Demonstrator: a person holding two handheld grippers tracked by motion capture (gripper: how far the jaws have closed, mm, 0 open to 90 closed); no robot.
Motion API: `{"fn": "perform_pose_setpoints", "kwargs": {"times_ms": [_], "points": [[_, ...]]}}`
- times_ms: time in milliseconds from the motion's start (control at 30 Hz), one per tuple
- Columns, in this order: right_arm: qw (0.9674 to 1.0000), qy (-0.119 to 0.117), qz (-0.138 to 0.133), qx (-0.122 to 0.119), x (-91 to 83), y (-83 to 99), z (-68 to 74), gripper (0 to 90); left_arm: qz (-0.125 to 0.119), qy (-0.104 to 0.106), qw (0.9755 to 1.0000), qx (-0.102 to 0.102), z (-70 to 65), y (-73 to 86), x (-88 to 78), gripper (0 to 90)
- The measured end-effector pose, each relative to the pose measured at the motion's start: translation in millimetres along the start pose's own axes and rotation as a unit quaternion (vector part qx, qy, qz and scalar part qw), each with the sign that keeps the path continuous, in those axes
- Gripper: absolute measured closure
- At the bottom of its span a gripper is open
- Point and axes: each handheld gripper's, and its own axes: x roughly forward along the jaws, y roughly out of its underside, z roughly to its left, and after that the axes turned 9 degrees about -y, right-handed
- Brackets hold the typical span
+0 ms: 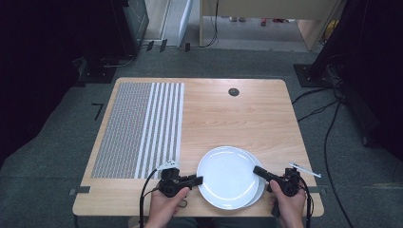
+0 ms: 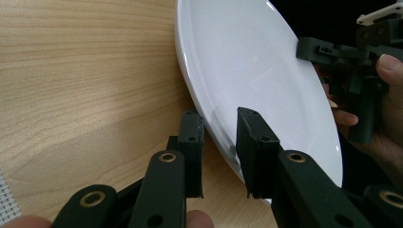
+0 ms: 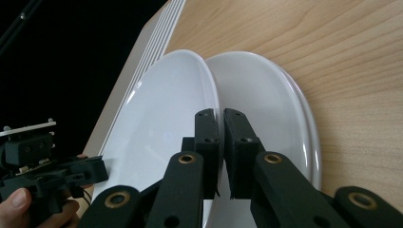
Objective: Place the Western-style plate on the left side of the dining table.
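A stack of white plates sits near the table's front edge. The top plate [image 1: 227, 176] [image 2: 252, 57] [image 3: 161, 118] lies shifted left, so the rim of the lower plate [image 1: 261, 184] [image 3: 271, 109] shows at the right. My left gripper [image 1: 200, 179] [image 2: 219, 114] comes in from the left, shut on the top plate's left rim with one jaw under it and one over. Opposite it, my right gripper [image 1: 257, 170] [image 3: 220, 113] is shut on the same plate's right rim, which stands slightly above the lower plate. A hand holds each gripper.
A grey and white striped mat [image 1: 142, 126] covers the left part of the wooden table [image 1: 237, 118]. A small black round cap [image 1: 233, 92] sits at the far middle. Cables run over the floor [image 1: 328, 137] to the right.
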Motion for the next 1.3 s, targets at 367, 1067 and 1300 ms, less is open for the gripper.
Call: {"fn": "perform_pose_setpoints", "kwargs": {"times_ms": [367,1067,1300], "points": [[0.9989,0.004,-0.004,0.046,-1.2,0.3,1.0,88.3,-0.003,0.002,1.0000,-0.002,-1.0,-0.6,-1.7,75.0],[0.9989,-0.005,-0.001,0.046,15.3,-12.1,23.5,87.9,-0.026,-0.010,0.9996,-0.010,3.1,-22.8,-27.0,76.8],[0.9990,-0.014,-0.002,0.042,35.7,-20.8,36.9,88.0,-0.042,-0.022,0.9988,-0.012,14.4,-37.1,-45.4,77.0]]}}
